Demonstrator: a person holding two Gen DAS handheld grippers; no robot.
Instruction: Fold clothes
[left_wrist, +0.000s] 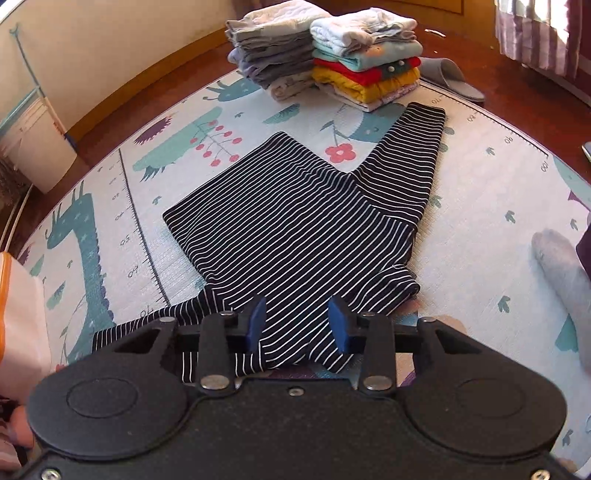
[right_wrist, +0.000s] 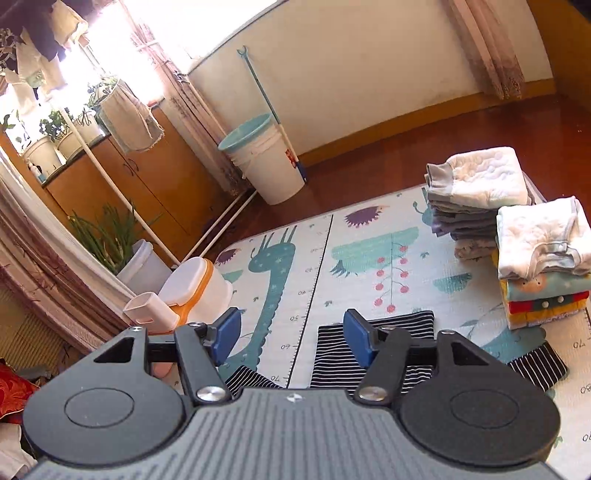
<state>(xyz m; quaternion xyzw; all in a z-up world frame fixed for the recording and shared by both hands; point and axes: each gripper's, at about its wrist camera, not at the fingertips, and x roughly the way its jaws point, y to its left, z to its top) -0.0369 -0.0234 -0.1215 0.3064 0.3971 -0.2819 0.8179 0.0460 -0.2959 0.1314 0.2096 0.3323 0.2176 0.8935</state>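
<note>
blue-padded fingers of the left gripper (left_wrist: 297, 325) stand spread apart low over the near end of the striped garment (left_wrist: 295, 221), nothing caught between them; whether the pads touch the cloth cannot be told. the garment, dark with thin white stripes, lies mostly flat on the play mat (left_wrist: 480, 236), one long part reaching away toward the stacks and a narrow strip trailing to the near left under the gripper body. it looks like a thin knit: light, limp and not fragile, likely to sag and drag on the mat unless lifted at two points. the near hem or a corner of it seems the sensible place to pinch, with the second hold on the opposite corner so the fold comes over evenly.

the right gripper (right_wrist: 291, 341) is likewise wide apart and empty, held above the mat with the striped cloth showing under and beside its right finger.

further out, two stacks of folded clothes (left_wrist: 325, 51) sit side by side at the mat's far edge, one mostly grey and white, the other topped pale with teal, red and yellow layers. one grey slipper (left_wrist: 450, 79) lies on the wooden floor just past them. the right wrist view also shows one white bucket (right_wrist: 264, 166) with a teal top by the wall and one white-and-orange box (right_wrist: 195, 291) near the mat's left edge.
</note>
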